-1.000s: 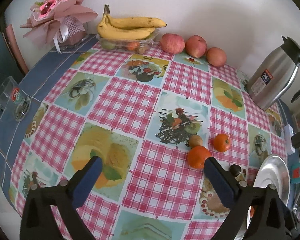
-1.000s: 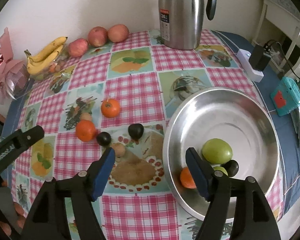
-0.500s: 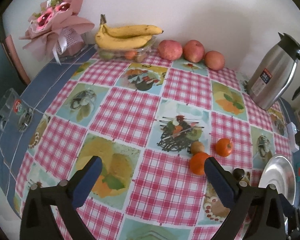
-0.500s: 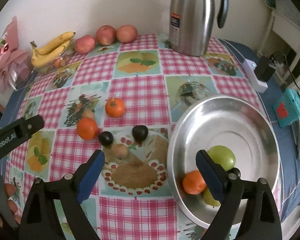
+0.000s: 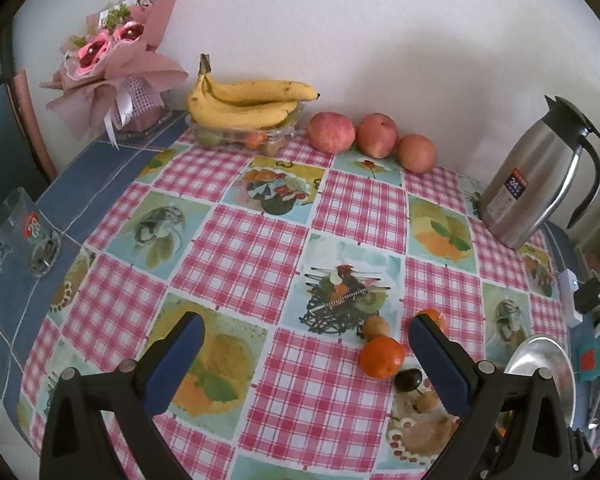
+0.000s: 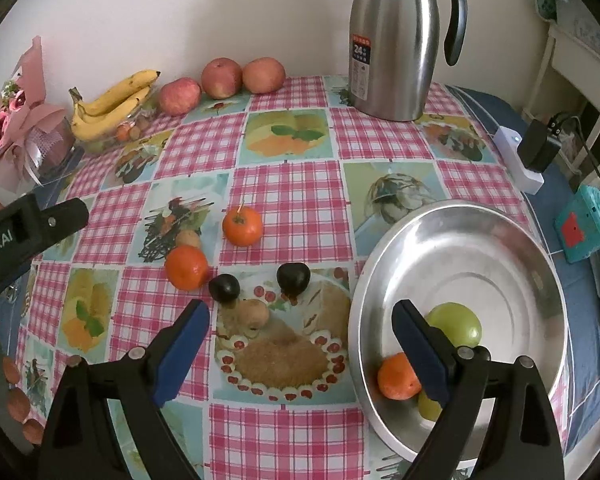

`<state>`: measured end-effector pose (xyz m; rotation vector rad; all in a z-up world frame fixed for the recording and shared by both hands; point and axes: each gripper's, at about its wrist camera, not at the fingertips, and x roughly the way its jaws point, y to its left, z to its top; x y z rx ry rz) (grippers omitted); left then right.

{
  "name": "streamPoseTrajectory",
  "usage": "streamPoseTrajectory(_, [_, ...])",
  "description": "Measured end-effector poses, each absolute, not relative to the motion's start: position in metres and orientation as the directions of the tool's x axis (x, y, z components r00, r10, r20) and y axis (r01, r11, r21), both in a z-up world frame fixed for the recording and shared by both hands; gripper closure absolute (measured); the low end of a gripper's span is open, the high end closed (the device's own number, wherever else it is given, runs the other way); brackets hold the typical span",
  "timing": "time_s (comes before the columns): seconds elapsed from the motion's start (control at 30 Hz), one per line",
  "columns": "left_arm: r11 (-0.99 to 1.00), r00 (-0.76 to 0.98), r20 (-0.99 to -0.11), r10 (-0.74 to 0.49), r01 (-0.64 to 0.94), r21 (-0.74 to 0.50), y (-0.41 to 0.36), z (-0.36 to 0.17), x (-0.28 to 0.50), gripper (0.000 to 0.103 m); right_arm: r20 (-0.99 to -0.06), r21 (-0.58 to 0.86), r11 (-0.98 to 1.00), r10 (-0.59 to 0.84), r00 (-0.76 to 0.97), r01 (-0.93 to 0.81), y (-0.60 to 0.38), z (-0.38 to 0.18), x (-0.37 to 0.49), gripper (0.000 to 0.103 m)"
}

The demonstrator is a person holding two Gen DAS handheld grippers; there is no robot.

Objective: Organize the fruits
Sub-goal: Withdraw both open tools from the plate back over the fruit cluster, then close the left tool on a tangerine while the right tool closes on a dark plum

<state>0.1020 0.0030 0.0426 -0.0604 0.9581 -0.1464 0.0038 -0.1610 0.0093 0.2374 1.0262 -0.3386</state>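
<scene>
At the right edge of the tabletop (image 6: 292,208), which wears a pink checked cloth with fruit pictures, stands a wide metal bowl (image 6: 500,240). Inside it, near its front wall, lie a green fruit (image 6: 458,326), an orange (image 6: 396,376) and one more yellow-green fruit (image 6: 428,406), close together. The right gripper (image 6: 300,340) hangs above the cloth just beside the bowl; its jaws are spread wide and hold nothing, the left finger over the cloth and the right finger over the bowl's front part. On the cloth, between the middle and the bowl, lie two oranges, one (image 6: 243,226) farther back and one (image 6: 187,267) nearer, a small tan fruit (image 6: 188,239) touching the nearer one, two dark fruits (image 6: 224,288) (image 6: 293,278), and another tan fruit (image 6: 254,313) just in front of them. The left gripper (image 5: 306,350) is also wide open and empty, above the front part of the cloth, and the nearer orange (image 5: 381,356) shows between its fingers, closer to the right one. Along the back edge, by the wall, are bananas (image 5: 252,106) on a clear box, three apples (image 5: 374,138) in a row, and a steel thermos jug (image 6: 392,40) toward the back right corner. A pink bouquet (image 5: 116,68) stands at the back left corner.
</scene>
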Motion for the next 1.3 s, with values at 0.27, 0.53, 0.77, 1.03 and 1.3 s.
streamPoseTrajectory(0.27, [0.992, 0.548, -0.829, -0.112, 0.115, -0.057, 0.006, 0.039, 0.109, 0.0, -0.873, 0.059, 0.904, -0.159, 0.461, 0.424, -0.17, 0.009, 0.014, 0.01])
streamPoseTrajectory(0.53, [0.992, 0.534, -0.841, -0.089, 0.12, -0.029, -0.001, 0.04, 0.128, 0.0, -0.869, 0.075, 0.89, -0.162, 0.467, 0.449, -0.181, 0.022, 0.039, 0.01])
streamPoseTrajectory(0.77, [0.994, 0.557, -0.823, -0.107, 0.082, -0.074, -0.005, 0.049, 0.147, 0.0, -0.839, 0.114, 0.882, -0.161, 0.52, 0.457, -0.193, 0.033, 0.056, 0.009])
streamPoseTrajectory(1.03, [0.993, 0.56, -0.821, -0.111, 0.097, -0.068, -0.011, 0.04, 0.148, 0.0, -0.858, 0.124, 0.909, -0.102, 0.503, 0.397, -0.193, 0.02, 0.07, 0.009])
streamPoseTrajectory(1.3, [0.991, 0.513, -0.848, -0.132, 0.094, -0.097, -0.008, 0.028, 0.144, 0.0, -0.886, 0.039, 0.936, -0.129, 0.445, 0.35, -0.187, 0.004, 0.069, 0.009])
